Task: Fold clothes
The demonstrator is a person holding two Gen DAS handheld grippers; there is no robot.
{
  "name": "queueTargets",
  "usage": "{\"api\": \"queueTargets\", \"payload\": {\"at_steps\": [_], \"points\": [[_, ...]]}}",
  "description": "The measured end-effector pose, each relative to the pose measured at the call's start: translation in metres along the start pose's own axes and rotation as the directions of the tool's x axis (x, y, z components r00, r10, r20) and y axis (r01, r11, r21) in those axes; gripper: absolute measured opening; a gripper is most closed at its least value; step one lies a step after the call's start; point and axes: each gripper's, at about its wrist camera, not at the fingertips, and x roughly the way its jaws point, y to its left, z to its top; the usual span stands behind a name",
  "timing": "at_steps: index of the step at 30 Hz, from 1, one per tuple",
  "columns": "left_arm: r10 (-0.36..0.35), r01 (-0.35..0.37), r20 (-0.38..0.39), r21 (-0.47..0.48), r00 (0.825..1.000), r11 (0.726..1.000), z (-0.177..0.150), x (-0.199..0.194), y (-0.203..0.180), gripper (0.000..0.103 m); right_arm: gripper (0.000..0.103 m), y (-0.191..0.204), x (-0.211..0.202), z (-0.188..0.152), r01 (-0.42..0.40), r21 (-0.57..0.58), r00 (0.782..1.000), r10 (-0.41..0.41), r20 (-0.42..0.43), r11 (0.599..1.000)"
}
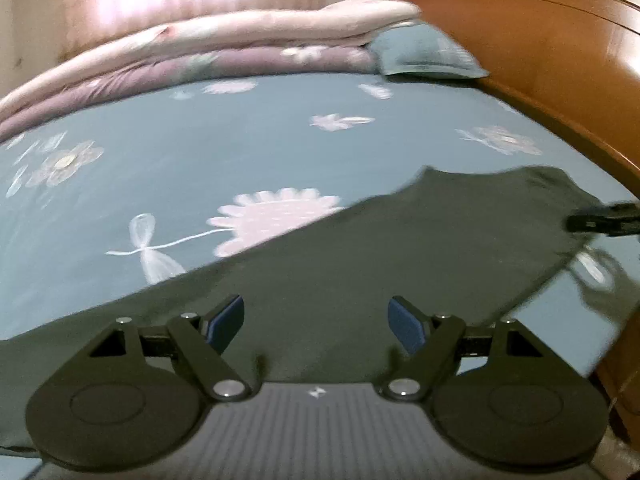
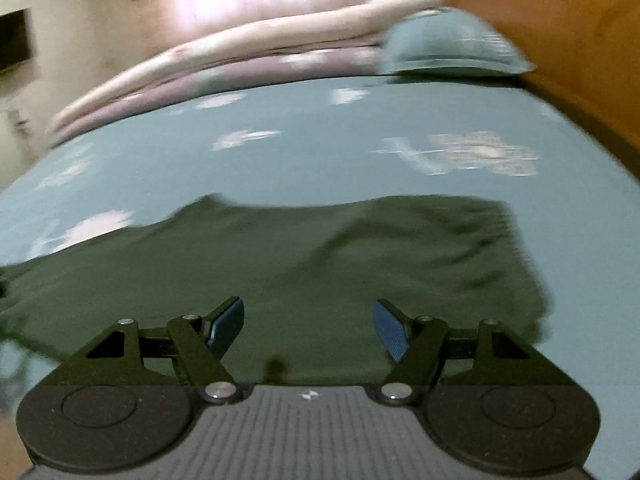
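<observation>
- Left wrist view: the left gripper [image 1: 316,322] hangs over the near part of a dark green garment [image 1: 360,280], jaws spread wide with nothing between the blue pads [image 1: 228,318], just cloth lying flat underneath
- Right wrist view: same deal, the right gripper [image 2: 308,326] has its jaws wide apart over the garment [image 2: 320,256] and isn't pinching anything
- the tip of the right gripper [image 1: 604,222] pokes into the left view at the far right edge, just beside the garment's end
- the garment is spread out on the bed [image 1: 200,152], close to the near edge, running slantwise across the left view
- my read: this is between folds. Both hands free, cloth laid out, so the step in hand is lining up for the next pinch
- next move probably needs each gripper to come down on an edge or corner and close on one layer only, then lift and carry it over evenly so it doesn't bunch
- texture stuff: the garment looks like soft matte knit, limp, with low wrinkles on the right side and one slightly raised corner at the back
- bedsheet is smooth teal cotton-ish with pale pink flower prints [image 1: 276,216]
- behind it, a stack of folded quilts [image 1: 208,48] in pink and mauve, puffy and rounded, plus a teal pillow [image 1: 424,54] against a glossy orange wood headboard [image 1: 540,48]
- everything's a bit motion-blurred so fine seams are impossible to tell
</observation>
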Motion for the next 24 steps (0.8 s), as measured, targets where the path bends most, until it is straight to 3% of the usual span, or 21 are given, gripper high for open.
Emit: {"api": "queueTargets", "payload": {"at_steps": [3, 5, 11, 14, 19, 24], "points": [[0.013, -0.015, 0.024, 0.105, 1.000, 0.994, -0.010, -0.002, -0.022, 0.080, 0.076, 0.035, 0.000, -0.012, -0.007, -0.167, 1.000, 0.008, 0.006, 0.986], [0.029, -0.036, 0.039, 0.169, 0.999, 0.985, -0.014, -0.001, -0.034, 0.079, 0.076, 0.059, 0.000, -0.018, 0.004, -0.295, 1.000, -0.002, 0.008, 0.955], [-0.025, 0.018, 0.035, 0.177, 0.999, 0.984, -0.020, -0.006, -0.052, 0.080, 0.076, 0.114, -0.006, -0.026, 0.001, -0.504, 0.999, 0.021, 0.039, 0.864], [-0.010, 0.006, 0.021, 0.199, 1.000, 0.980, -0.033, -0.010, -0.056, 0.080, 0.076, 0.144, -0.008, -0.041, 0.056, -0.642, 0.996, -0.001, 0.086, 0.765], [0.074, -0.074, 0.008, 0.166, 0.997, 0.983, -0.045, -0.012, -0.040, 0.080, 0.076, 0.183, 0.007, -0.054, 0.080, -0.803, 0.995, -0.002, 0.098, 0.591], [0.084, -0.085, 0.012, 0.092, 0.996, 0.992, -0.043, -0.015, -0.021, 0.080, 0.078, 0.218, 0.020, -0.051, 0.032, -0.873, 0.995, 0.068, 0.074, 0.487]]}}
